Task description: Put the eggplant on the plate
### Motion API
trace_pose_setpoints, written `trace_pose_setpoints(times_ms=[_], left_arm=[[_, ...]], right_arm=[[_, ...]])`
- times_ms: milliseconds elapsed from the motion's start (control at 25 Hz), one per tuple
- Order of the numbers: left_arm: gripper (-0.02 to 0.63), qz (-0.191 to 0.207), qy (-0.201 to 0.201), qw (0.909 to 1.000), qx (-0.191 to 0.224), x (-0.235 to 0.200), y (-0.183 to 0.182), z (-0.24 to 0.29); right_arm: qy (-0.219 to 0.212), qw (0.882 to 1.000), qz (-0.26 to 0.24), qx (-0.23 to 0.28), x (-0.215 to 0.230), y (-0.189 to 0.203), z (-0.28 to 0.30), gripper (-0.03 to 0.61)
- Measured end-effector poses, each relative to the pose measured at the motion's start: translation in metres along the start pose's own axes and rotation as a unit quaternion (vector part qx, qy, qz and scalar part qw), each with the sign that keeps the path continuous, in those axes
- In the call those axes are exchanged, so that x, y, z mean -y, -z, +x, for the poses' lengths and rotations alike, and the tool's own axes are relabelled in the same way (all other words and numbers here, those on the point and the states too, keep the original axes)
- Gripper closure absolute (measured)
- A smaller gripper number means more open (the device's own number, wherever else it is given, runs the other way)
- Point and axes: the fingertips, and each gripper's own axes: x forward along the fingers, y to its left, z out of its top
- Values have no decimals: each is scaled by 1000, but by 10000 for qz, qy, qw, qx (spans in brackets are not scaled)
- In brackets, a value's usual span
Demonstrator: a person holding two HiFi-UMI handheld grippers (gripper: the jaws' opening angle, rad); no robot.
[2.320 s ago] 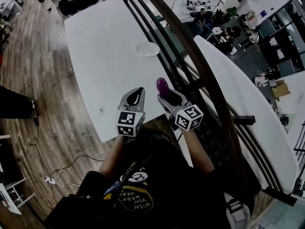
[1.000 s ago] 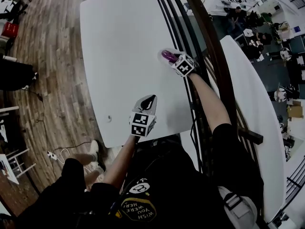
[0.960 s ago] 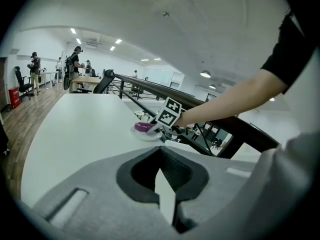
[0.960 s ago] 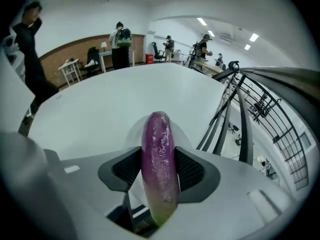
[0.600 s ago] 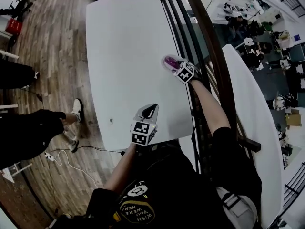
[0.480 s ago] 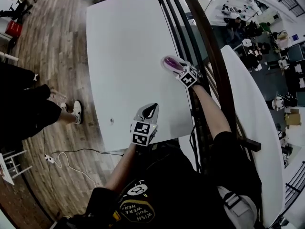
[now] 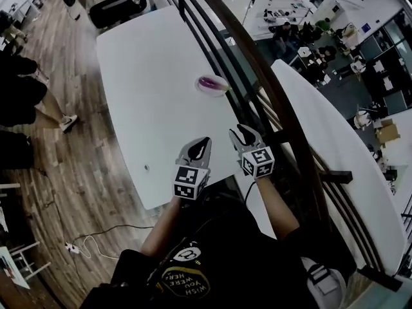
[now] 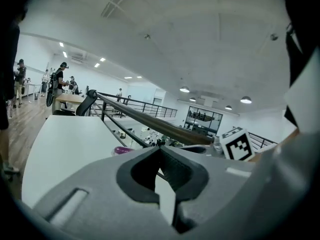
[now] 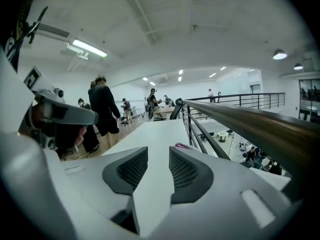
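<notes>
The purple eggplant [image 7: 208, 82] lies on the small plate [image 7: 223, 89] near the right edge of the white table [image 7: 148, 89]. Both grippers hover over the table's near edge, well short of the plate. My right gripper [image 7: 240, 131] has a gap between its jaws; they are closing with nothing between them. My left gripper [image 7: 204, 140] is shut and empty. In the left gripper view the eggplant [image 8: 122, 150] shows just beyond the shut tips of that gripper [image 8: 160, 148]. The right gripper view shows the eggplant [image 9: 185, 146] far past that gripper [image 9: 158, 158].
A dark railing [image 7: 257, 76] runs along the table's right side, with a drop to a lower floor behind it. Office chairs [image 7: 112, 8] stand at the far end. People [image 7: 19, 89] stand on the wooden floor at left. A cable [image 7: 84, 240] lies on the floor.
My right gripper has let go of the eggplant on the plate and pulled back to the near edge, beside the left gripper. The left gripper has risen slightly.
</notes>
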Motion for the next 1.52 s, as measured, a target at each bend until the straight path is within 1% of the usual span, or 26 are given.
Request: trace_pose_setpoints(times_ms=[120,200,280,360,440,520,680,760,840,960,1040,1160,1320,1520], left_arm=[[609,68,50,9998,162,17,0,-18],[609,-25,2,9998,213,27,4,-24],[609,-81,-13,9996,261,41,5,-27],[609,-10,23,9996,289,63,5,-30],[609,92,7,9994,332,88,4,-39],[609,146,-65,9991,381,112,6,-54],[609,148,-183,9986,481,150,14,-78],[609,77,-293,9987,421,161,26,-81],[609,111,-383,9988,295,169,42,-83],[609,260,-402,9983,334,169,44,-84],[609,260,-406,9979,423,160,37,-84],[609,207,-368,9983,408,147,31,-86],[609,306,-183,9979,549,138,10,-90],[609,402,-44,9979,510,139,9,-91]], right_arm=[[223,9985,354,357,-28,0,-51,464],[325,9967,569,484,-43,4,-76,488],[406,9942,780,615,-52,7,-100,515],[444,9916,966,735,-56,7,-122,550],[372,9905,1059,790,-59,6,-145,570],[211,9908,1084,789,-68,6,-168,578],[-156,9923,934,792,-86,9,-202,578],[-296,9916,957,821,-91,11,-207,578],[-347,9907,1045,794,-95,18,-212,578],[-303,9901,1109,807,-96,26,-214,578],[-271,9893,1123,890,-96,21,-212,578],[-133,9908,1042,857,-90,20,-211,578],[-17,9900,960,1036,-89,1,-207,578],[26,9893,902,1150,-97,-12,-205,578]])
